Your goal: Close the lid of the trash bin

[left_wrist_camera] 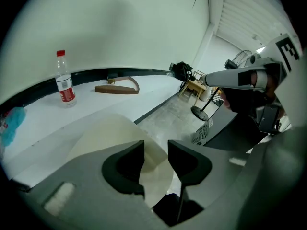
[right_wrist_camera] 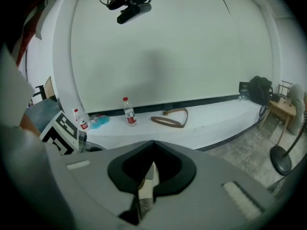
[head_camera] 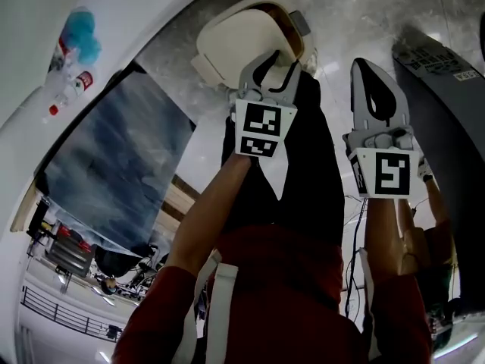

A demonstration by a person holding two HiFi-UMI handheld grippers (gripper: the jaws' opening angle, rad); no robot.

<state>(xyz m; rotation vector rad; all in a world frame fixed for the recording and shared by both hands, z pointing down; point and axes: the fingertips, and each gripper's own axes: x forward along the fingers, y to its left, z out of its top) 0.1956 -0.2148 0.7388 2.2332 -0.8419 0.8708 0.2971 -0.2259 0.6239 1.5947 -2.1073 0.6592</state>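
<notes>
The trash bin (head_camera: pixel 299 29) stands on the floor at the top middle of the head view, with its cream lid (head_camera: pixel 246 40) facing me. My left gripper (head_camera: pixel 267 68) hovers over the lid's near edge, jaws open a little. In the left gripper view the lid (left_wrist_camera: pixel 115 138) fills the space just beyond the left gripper (left_wrist_camera: pixel 156 152), with nothing clamped in the gap. My right gripper (head_camera: pixel 377 89) is held to the right of the bin, apart from it. In the right gripper view the right gripper (right_wrist_camera: pixel 153 145) is shut and empty.
A white raised ledge (right_wrist_camera: pixel 216 119) runs along the wall, carrying a water bottle (right_wrist_camera: pixel 128 111), a second bottle (right_wrist_camera: pixel 79 120), a blue cloth (right_wrist_camera: pixel 99 121) and a brown strap (right_wrist_camera: pixel 169 119). A dark grey panel (head_camera: pixel 447 105) stands right of the bin. A fan stand (right_wrist_camera: pixel 280 159) is farther right.
</notes>
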